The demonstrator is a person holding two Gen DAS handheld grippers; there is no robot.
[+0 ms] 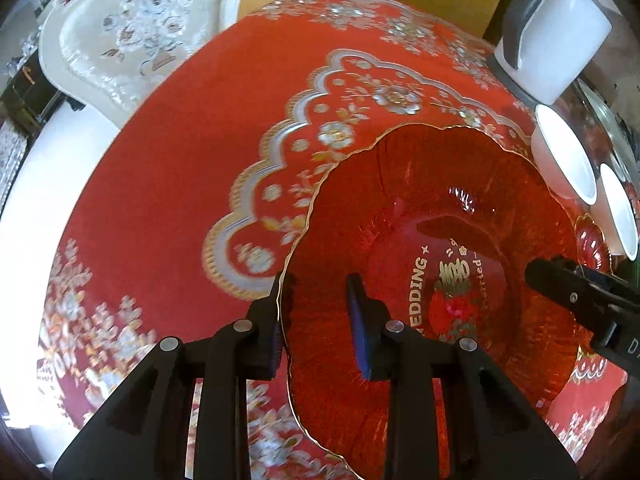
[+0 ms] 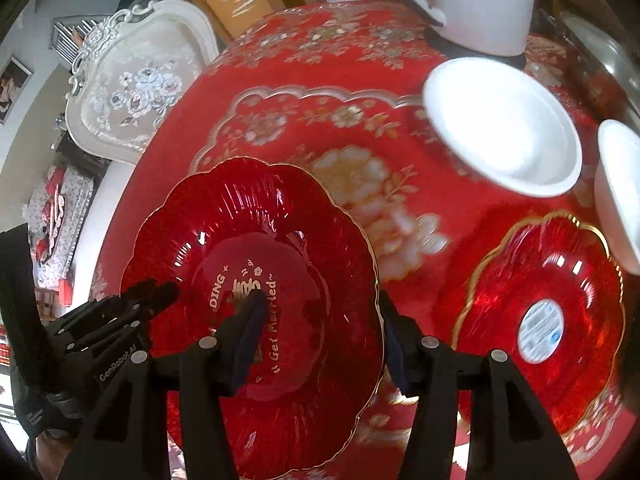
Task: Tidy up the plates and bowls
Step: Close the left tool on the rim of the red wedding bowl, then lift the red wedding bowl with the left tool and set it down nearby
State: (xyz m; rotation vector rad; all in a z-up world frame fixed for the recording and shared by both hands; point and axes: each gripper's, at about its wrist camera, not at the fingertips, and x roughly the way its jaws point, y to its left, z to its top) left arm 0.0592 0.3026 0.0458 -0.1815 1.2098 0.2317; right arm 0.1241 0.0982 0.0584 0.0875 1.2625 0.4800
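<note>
A large red glass plate point(image 1: 440, 216) with a gold scalloped rim and wedding lettering hangs tilted over the table between my two grippers. My left gripper point(image 1: 316, 300) is shut on the plate's left rim, one pad outside and one inside. From the right wrist view it shows as black fingers point(image 2: 156, 292) at that rim. My right gripper point(image 2: 320, 320) straddles the opposite rim of the plate point(image 2: 280, 216). Its jaws stand wide, and the inner pad hovers over the lettering without pressing. A smaller red plate point(image 2: 540, 320) with a round label lies to the right. Two white bowls point(image 2: 504, 128) point(image 2: 620, 192) stand behind it.
A red tablecloth point(image 1: 160, 168) with gold and silver flowers covers the round table. A white jug point(image 1: 556, 36) with a grey handle stands at the far right. A cream upholstered chair point(image 1: 132, 28) is beyond the table's far left edge. Cardboard boxes point(image 2: 240, 0) are behind it.
</note>
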